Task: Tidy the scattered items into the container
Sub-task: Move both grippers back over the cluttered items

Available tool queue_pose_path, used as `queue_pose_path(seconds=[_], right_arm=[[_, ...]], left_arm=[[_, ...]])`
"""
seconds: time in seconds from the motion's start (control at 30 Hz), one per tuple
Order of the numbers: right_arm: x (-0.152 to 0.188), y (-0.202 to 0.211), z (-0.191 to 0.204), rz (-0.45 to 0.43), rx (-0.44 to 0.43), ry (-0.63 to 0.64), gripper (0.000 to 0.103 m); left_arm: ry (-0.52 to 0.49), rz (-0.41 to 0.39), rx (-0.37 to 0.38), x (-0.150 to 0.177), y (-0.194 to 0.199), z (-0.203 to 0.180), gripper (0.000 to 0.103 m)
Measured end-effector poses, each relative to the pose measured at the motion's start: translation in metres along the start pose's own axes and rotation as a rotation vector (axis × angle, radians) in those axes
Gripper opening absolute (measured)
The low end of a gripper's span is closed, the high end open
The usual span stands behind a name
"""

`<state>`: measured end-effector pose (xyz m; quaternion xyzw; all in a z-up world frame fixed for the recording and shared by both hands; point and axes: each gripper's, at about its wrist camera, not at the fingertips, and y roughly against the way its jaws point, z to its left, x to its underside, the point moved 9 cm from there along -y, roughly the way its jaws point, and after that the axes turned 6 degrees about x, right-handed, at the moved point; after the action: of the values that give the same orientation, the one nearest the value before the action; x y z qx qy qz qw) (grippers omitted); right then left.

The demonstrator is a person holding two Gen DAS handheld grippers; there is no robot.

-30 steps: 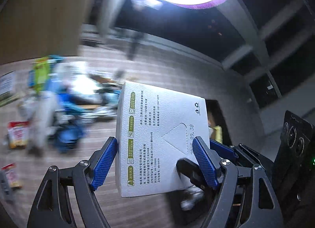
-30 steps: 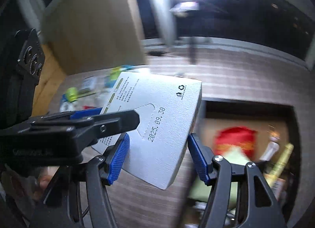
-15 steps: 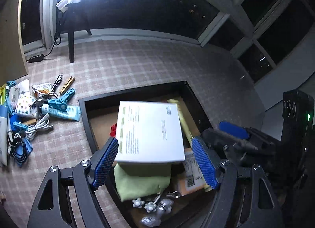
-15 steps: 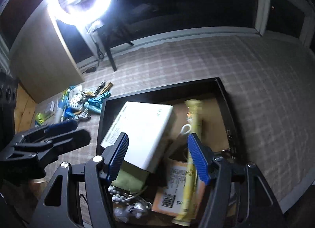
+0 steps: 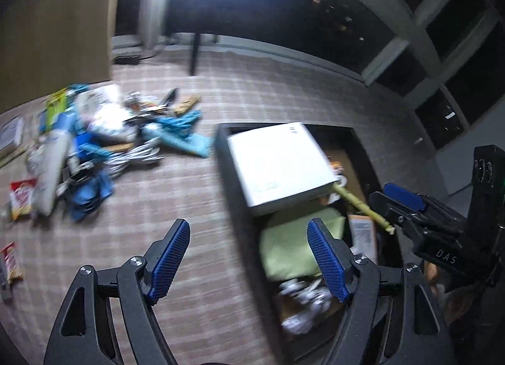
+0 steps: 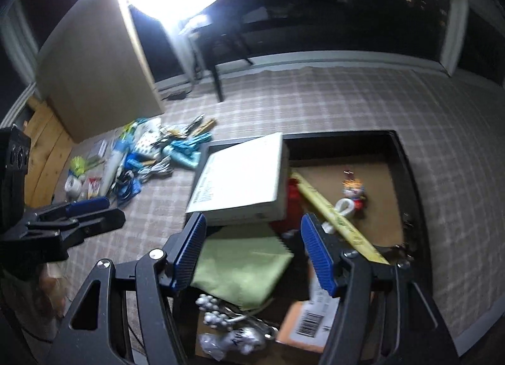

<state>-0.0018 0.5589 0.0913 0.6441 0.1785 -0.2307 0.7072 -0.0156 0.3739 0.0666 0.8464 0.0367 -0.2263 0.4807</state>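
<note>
Both tongs spread apart, holding nothing; left tongs (image 5: pixel 247 259) over bare plaid floor (image 5: pixel 195 207), right tongs (image 6: pixel 252 254) above the black container (image 6: pixel 407 169); white box (image 6: pixel 243 180) lies in the container's upper-left corner, tilted on other contents. Remaining scattered pile (image 5: pixel 94 144) sits mid-left of the left view, long axis roughly left-right; left tongs nearer, judged; open floor between, container wall at right.

The dark rectangular tray (image 6: pixel 410 175) sat on the checked floor covering (image 6: pixel 347 103); the flat white cardboard box (image 6: pixel 243 179) lay in its left part, tilted over the left wall; the folded green cloth (image 6: pixel 243 267) lay nearer the camera; the long yellow tube (image 6: pixel 334 216) lay right of the box; the pile of scattered small items (image 6: pixel 142 156) lay left of the tray.
</note>
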Motion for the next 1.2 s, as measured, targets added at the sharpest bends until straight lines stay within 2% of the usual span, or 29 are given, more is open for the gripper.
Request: queue_pose_path(seconds=[0.3, 0.47, 0.63, 0.7, 0.83, 0.97, 1.2], right_arm=[[-0.013, -0.019, 0.076, 0.007, -0.07, 0.107, 0.062], [-0.028, -0.038, 0.106, 0.022, -0.087, 0.176, 0.062], [-0.037, -0.066, 0.133, 0.069, -0.072, 0.315, 0.061], [-0.039, -0.079, 0.142, 0.088, -0.066, 0.37, 0.06], [-0.046, -0.113, 0.151, 0.158, -0.056, 0.429, 0.049], [-0.054, -0.141, 0.154, 0.2, -0.046, 0.461, 0.049], [-0.073, -0.172, 0.149, 0.218, -0.05, 0.478, 0.049]], left_arm=[[0.128, -0.04, -0.111, 0.01, 0.044, 0.111, 0.069], [0.147, -0.053, -0.162, 0.003, 0.061, 0.158, 0.068], [0.161, -0.04, -0.193, -0.009, 0.061, 0.198, 0.068], [0.161, -0.029, -0.196, -0.014, 0.056, 0.209, 0.068], [0.15, 0.002, -0.194, -0.023, 0.04, 0.221, 0.064], [0.146, 0.029, -0.194, -0.032, 0.024, 0.232, 0.064], [0.144, 0.072, -0.212, -0.046, 0.001, 0.249, 0.064]])
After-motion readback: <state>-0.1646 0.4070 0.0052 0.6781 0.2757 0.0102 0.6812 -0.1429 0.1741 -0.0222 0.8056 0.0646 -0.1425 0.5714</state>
